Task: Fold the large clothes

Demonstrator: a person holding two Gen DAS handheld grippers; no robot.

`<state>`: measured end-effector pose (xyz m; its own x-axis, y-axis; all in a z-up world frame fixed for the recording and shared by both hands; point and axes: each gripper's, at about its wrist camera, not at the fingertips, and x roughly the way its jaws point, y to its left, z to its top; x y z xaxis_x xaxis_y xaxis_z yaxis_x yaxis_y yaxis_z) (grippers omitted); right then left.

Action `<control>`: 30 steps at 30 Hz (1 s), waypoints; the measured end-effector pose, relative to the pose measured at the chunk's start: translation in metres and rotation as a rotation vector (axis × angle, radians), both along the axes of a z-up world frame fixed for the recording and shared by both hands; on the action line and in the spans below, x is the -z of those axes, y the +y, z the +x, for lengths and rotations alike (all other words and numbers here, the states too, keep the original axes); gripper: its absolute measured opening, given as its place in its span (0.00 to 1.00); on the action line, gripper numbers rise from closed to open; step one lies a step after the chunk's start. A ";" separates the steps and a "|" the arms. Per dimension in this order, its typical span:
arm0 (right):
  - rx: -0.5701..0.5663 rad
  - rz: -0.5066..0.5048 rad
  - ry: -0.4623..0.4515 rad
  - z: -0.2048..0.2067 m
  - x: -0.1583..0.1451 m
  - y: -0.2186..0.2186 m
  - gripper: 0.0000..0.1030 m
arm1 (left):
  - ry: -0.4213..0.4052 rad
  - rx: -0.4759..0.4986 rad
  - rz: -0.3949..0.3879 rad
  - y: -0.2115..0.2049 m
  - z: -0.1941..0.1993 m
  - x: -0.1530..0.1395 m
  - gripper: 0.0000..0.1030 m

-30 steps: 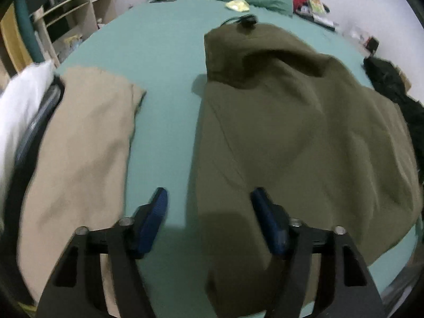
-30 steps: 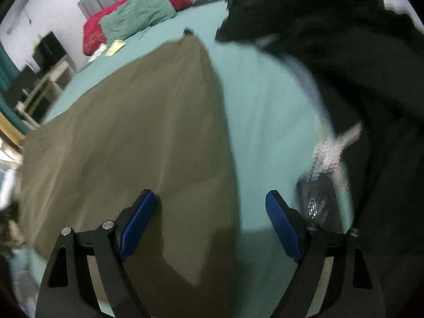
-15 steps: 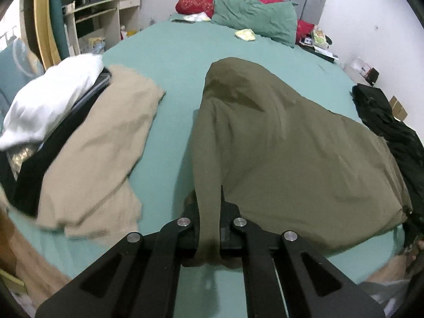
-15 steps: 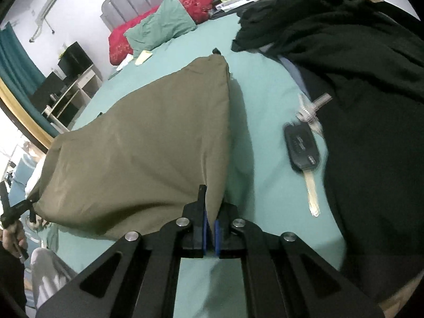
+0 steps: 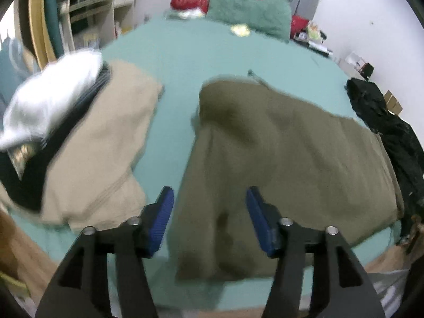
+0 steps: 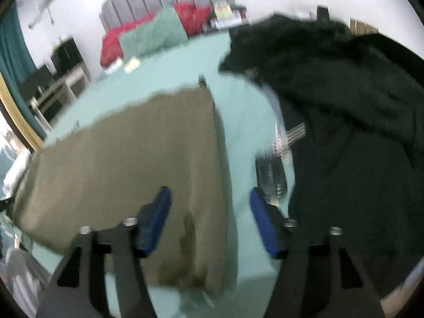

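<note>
An olive-green garment (image 5: 278,159) lies spread flat on the teal bed (image 5: 198,53). My left gripper (image 5: 209,212) is open and empty, just above the garment's near left corner. In the right wrist view the same garment (image 6: 127,159) lies left of centre. My right gripper (image 6: 210,209) is open and empty over its near right edge. Both views are motion-blurred.
A tan garment (image 5: 106,145) lies on the left with a white cloth (image 5: 50,98) and dark items beside it. A black clothes pile (image 6: 344,132) covers the right side of the bed. A car key with keys (image 6: 273,169) lies beside it. Pillows (image 5: 246,10) sit at the headboard.
Half a second ago both grippers were shut on the olive garment's near corners and held it lifted. Now both are open and the garment lies flat on the bed.
</note>
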<state>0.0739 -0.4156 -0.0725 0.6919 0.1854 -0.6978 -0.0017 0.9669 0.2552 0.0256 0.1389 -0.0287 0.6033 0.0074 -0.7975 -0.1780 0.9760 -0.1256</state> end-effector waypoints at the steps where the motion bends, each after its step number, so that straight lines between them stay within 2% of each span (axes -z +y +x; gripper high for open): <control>1: -0.005 0.005 -0.017 0.008 -0.004 -0.003 0.66 | -0.017 0.012 0.007 0.001 0.008 -0.006 0.59; 4: -0.037 0.038 -0.045 0.046 -0.012 -0.011 0.66 | -0.074 0.036 0.033 0.002 0.038 -0.023 0.59; 6: -0.063 0.058 -0.034 0.072 -0.013 -0.012 0.66 | -0.081 0.041 0.045 0.001 0.056 -0.024 0.59; 8: -0.090 0.082 -0.034 0.097 -0.007 -0.010 0.66 | -0.045 0.068 0.040 0.001 0.086 -0.011 0.59; 11: -0.098 0.135 0.026 0.127 0.012 -0.005 0.66 | 0.043 0.135 0.008 -0.005 0.120 0.016 0.59; 15: -0.136 0.132 0.056 0.150 0.023 0.009 0.65 | 0.105 0.182 0.071 -0.013 0.152 0.047 0.59; 17: -0.158 0.109 0.052 0.155 0.023 0.016 0.40 | 0.107 0.184 0.064 -0.014 0.159 0.055 0.59; 18: -0.156 0.071 0.060 0.157 0.022 0.020 0.11 | 0.098 0.186 0.058 -0.015 0.162 0.056 0.45; 19: -0.150 0.039 0.056 0.159 0.022 0.022 0.04 | 0.084 0.187 0.058 -0.016 0.164 0.058 0.08; 20: -0.150 0.023 0.040 0.159 0.018 0.024 0.04 | 0.078 0.188 0.053 -0.018 0.164 0.057 0.04; 26: -0.094 -0.048 -0.154 0.157 -0.034 0.031 0.02 | -0.119 0.133 0.114 -0.013 0.159 0.011 0.03; 30: -0.053 -0.071 -0.192 0.170 -0.045 0.037 0.02 | -0.169 0.124 0.168 -0.017 0.175 -0.013 0.02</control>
